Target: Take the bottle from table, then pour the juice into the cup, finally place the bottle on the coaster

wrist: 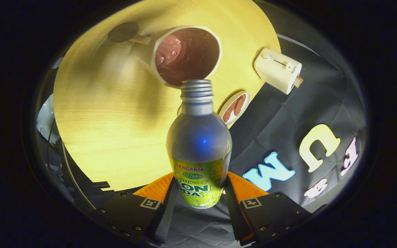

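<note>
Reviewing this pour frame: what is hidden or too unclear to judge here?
- Bottle contents: the wall is opaque, so the juice level is hidden; the mouth faces away toward the cup.
- Bottle base: covered by the fingers pressed on both sides.
- Juice stream: none can be made out at the mouth.
- Plate: partly behind the bottle's neck.
- Dark disc beyond the cup: too small to identify.

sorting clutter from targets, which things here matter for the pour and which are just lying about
For the job: bottle, held between the tool fingers; cup; dark round coaster.
Lying about: toaster; small plate of food.
</note>
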Motion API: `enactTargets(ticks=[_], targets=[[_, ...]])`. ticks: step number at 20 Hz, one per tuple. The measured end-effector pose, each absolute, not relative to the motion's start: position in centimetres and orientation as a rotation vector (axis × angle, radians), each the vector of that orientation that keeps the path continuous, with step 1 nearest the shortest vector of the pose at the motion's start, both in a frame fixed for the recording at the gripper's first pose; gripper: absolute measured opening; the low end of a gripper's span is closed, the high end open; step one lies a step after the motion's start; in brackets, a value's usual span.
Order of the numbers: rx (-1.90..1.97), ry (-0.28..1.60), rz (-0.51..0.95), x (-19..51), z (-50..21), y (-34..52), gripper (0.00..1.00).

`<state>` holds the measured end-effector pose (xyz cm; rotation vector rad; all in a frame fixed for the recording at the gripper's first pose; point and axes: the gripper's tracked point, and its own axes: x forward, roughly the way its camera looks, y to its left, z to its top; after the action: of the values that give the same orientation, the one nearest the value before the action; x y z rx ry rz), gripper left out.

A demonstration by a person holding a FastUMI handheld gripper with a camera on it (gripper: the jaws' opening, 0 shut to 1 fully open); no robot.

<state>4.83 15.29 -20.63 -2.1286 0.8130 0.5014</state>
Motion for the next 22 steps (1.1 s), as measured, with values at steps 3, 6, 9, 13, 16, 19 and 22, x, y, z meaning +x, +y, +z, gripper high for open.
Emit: enactTargets(ticks=[3,6,9,13,16,19,22], targets=[[-2.099,0.81,0.502,4.7,-20.6,14.8,0.7],[-2.038,0.798,0.511,4.4,-21.1,14.3,0.7],[-1.98,0.784,0.543,4.3,-22.1,14.1,0.7],[-1.886,0.751,0.603,4.1,-23.4,14.4,0.7],[-1.788,0.746,0.63,4.3,-24.3,14.1,0.7],[-1.652,0.771,0.661,3.5,-25.4,13.7,0.71],[-1.519,0.8,0.682,2.9,-26.6,13.5,0.71]])
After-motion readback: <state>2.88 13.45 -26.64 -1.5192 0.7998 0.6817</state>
